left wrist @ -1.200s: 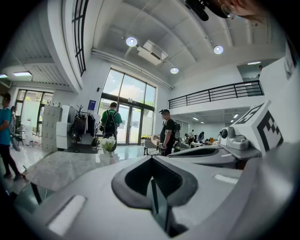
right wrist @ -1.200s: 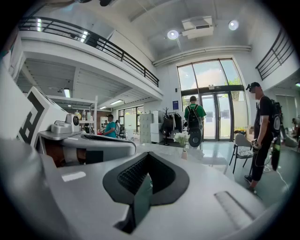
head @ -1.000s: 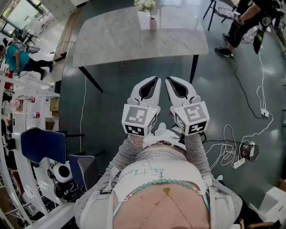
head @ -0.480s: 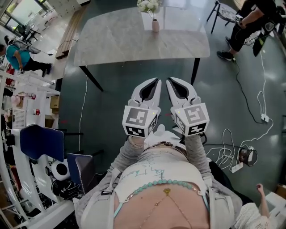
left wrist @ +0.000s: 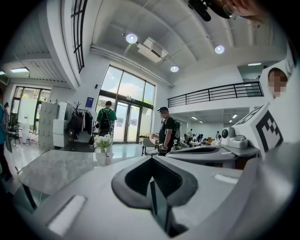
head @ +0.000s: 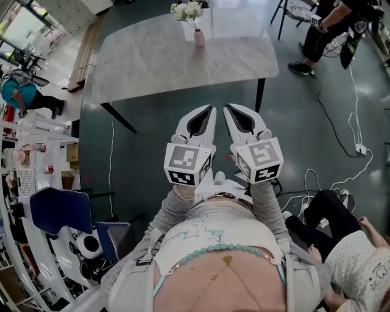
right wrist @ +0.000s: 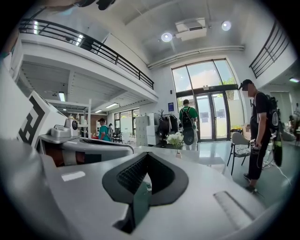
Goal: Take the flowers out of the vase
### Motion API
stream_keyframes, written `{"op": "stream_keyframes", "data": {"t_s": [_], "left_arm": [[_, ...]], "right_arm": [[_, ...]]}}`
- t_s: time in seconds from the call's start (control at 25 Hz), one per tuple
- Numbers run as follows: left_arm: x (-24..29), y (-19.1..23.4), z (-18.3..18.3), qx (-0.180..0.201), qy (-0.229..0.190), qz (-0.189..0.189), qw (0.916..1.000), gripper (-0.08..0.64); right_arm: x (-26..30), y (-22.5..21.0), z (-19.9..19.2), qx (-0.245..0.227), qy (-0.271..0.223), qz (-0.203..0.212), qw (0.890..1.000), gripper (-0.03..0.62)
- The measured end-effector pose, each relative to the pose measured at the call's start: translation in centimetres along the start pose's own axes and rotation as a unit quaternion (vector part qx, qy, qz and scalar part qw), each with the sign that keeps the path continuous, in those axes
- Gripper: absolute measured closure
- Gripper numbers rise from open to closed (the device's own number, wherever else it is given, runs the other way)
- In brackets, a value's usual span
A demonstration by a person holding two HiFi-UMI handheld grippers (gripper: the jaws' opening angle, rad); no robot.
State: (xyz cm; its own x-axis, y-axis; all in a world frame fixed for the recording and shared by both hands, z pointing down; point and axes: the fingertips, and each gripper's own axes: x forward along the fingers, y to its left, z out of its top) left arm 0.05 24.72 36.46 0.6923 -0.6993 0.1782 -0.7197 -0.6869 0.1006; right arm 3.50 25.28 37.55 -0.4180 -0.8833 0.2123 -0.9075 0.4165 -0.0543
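Observation:
White flowers stand in a small pink vase at the far side of a grey marble table. The flowers also show far off in the left gripper view, and the bunch likewise in the right gripper view. My left gripper and right gripper are held side by side close to my body, well short of the table, over the dark floor. Both have their jaws closed together with nothing between them.
A person in black stands by a chair at the table's far right. Another person crouches at the lower right near cables on the floor. A blue chair and white equipment stand at the left.
The table and vase have shifted slightly left in the head view. A crouching person has come into view at the lower right. Both grippers stay in the same pose.

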Motion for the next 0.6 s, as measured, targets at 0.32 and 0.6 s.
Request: {"op": "stream_keyframes", "data": {"t_s": [0.32,0.6], "left_arm": [[4.4,2.4,0.7,0.005,0.01,-0.029,0.9995,0.56],[8.3,5.4,1.2,0.006,0.014,-0.047,0.9988,0.559]], "right_arm": [[3.5,-3.0,0.5,0.01,0.008,-0.024,1.0,0.569],[7.8,-5.3,1.3,0.012,0.008,-0.037,0.999,0.569]]}}
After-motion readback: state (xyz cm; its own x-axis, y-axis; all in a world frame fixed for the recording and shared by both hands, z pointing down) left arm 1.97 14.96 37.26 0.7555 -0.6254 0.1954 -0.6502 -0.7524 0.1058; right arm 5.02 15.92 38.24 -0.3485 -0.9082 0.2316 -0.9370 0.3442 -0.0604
